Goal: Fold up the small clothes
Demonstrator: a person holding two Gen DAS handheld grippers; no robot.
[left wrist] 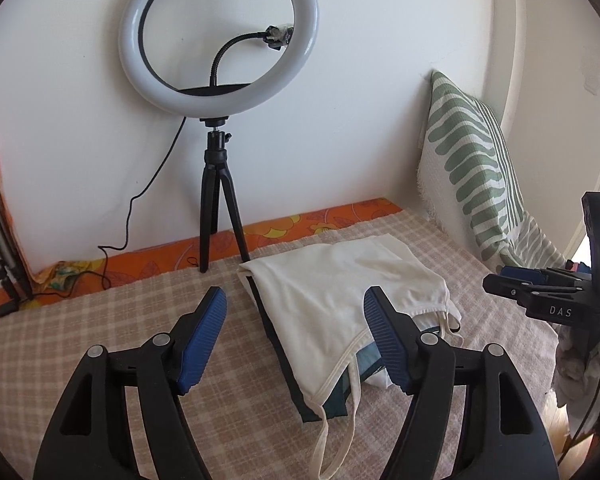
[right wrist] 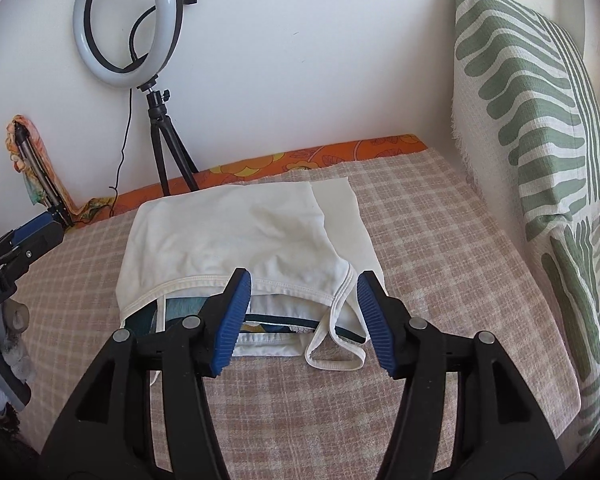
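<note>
A cream strappy top (left wrist: 340, 292) lies folded on top of a small stack of folded clothes on the checked bedspread (left wrist: 100, 328); it also shows in the right wrist view (right wrist: 236, 240). Dark green and white garments (right wrist: 268, 326) show under its near edge. A strap loop (right wrist: 334, 354) hangs out at the front. My left gripper (left wrist: 294, 300) is open and empty, held over the stack's left part. My right gripper (right wrist: 304, 284) is open and empty, just in front of the stack's near edge. The right gripper also appears at the right edge of the left wrist view (left wrist: 540, 292).
A ring light on a black tripod (left wrist: 220, 200) stands at the wall behind the stack, with a cable trailing left. A green-and-white patterned cushion (right wrist: 540, 120) leans on the right. A second stand (left wrist: 0, 264) is at far left. More cloth (left wrist: 572, 376) lies at the bed's right edge.
</note>
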